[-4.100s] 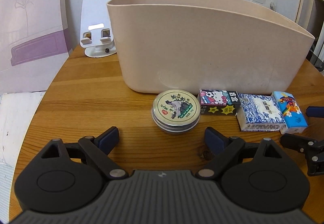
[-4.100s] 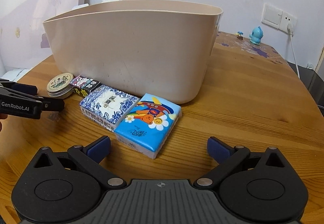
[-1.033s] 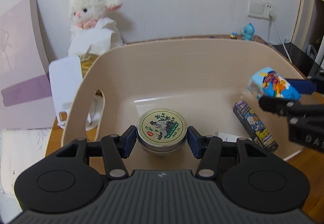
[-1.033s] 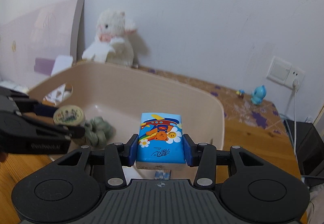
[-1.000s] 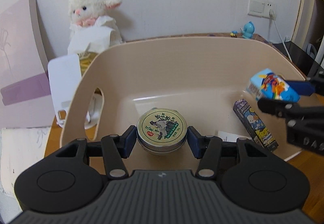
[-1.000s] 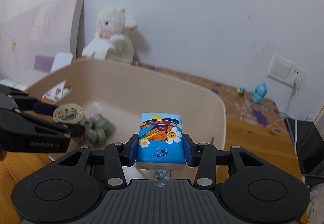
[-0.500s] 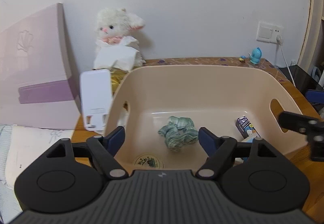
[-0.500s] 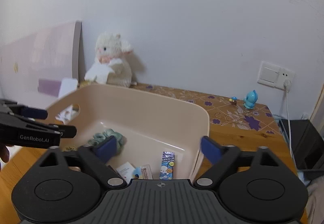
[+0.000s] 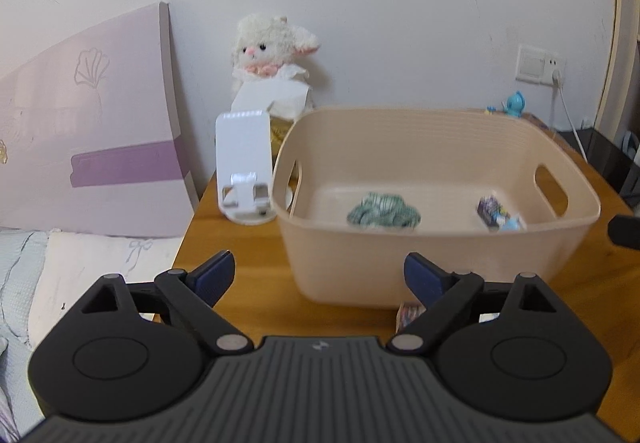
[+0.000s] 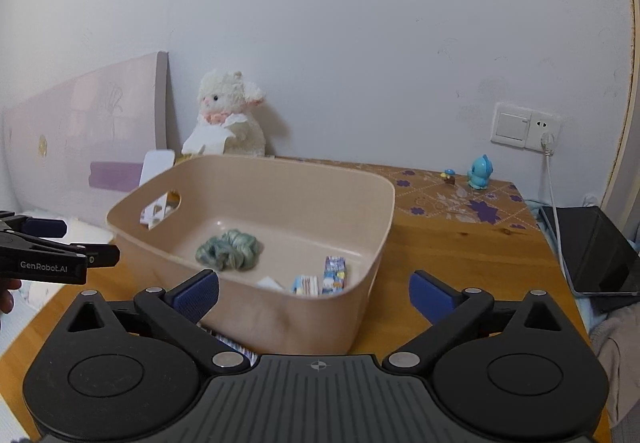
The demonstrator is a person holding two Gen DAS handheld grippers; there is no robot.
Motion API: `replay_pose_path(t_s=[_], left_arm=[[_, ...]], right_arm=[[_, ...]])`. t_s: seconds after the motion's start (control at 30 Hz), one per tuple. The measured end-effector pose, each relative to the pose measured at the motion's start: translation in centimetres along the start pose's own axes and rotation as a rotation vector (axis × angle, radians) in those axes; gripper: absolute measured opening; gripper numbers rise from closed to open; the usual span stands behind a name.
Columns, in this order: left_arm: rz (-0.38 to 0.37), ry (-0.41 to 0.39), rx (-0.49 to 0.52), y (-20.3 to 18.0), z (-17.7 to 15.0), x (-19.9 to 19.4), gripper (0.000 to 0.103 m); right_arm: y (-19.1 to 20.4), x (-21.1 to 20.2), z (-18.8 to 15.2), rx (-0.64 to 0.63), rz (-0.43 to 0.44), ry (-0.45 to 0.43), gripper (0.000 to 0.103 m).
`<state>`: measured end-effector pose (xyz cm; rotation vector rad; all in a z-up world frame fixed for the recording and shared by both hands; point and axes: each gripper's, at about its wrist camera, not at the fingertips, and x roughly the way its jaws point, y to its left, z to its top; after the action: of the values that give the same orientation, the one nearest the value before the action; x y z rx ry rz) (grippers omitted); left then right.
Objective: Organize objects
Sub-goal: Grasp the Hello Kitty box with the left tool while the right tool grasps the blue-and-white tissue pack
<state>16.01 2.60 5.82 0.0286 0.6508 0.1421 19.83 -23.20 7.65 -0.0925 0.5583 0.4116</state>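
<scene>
bin: smooth matt plastic | table: glossy wood | scrunchie: soft cloth | lamb: fluffy plush

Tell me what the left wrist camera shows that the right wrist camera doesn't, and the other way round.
Only the left wrist view shows the white phone stand whole. Only the right wrist view shows the black tablet and the left gripper side-on. Both show the beige bin holding the green scrunchie, the plush lamb and the blue figurine.
</scene>
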Motion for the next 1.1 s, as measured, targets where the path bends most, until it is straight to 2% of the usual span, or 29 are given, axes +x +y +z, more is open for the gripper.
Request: replay_pose_path(t_s=[0.27,0.6,0.97,1.1], left_arm=[[-0.023,0.063,0.048,0.0,-3.8,0.6,0.092],[-0.033,0.139,0.103,-0.9,-7.0,3.4,0.092],[-0.006,0.153,0.097,-0.1,-6.8,5.8,0.092],[-0.006,0.157,0.081,0.3,-6.7,6.5,0.092]], right_arm=[[1.0,-0.2,-3.5,-0.033,0.007,0.051,0.103],[3.3,3.8,-7.7,-0.045,0.009,0.156,0.103],[6.2,9.4,-8.8,0.043,0.046,0.231,0.103],[6.9,10.2,-8.6,0.055,-0.006,0.211,0.103]])
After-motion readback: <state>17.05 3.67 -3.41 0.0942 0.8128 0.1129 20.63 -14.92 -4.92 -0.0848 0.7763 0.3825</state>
